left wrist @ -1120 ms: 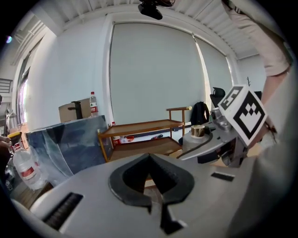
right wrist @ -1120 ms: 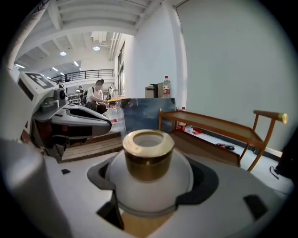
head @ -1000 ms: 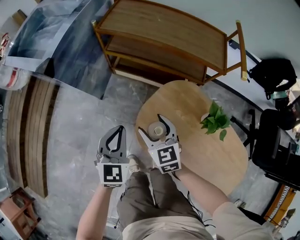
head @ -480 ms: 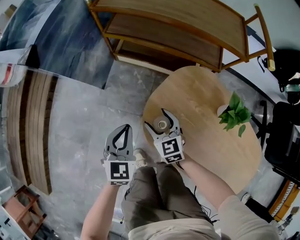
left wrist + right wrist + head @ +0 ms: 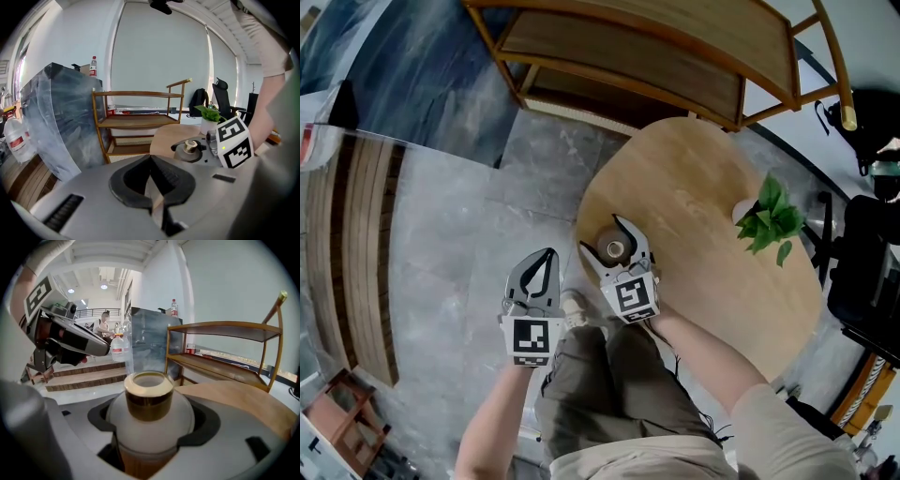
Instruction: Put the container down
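Hardly anything had shifted over the last half second: both grippers kept nearly the same places, and the right gripper stayed clamped on the container. Its jaws pressed the container's round white body from both sides, with the brown-gold neck and open mouth standing upright above them. The container was at the near left end of the table, just inside the rim; whether its base touched the wood could not be told. The left gripper hung off the table, over the floor beside the person's knee and just left of the right gripper. Its jaws were together, with nothing between them. A plant in a white pot stood at the table's far right edge, well apart from the container. A wooden shelf stood beyond the table.
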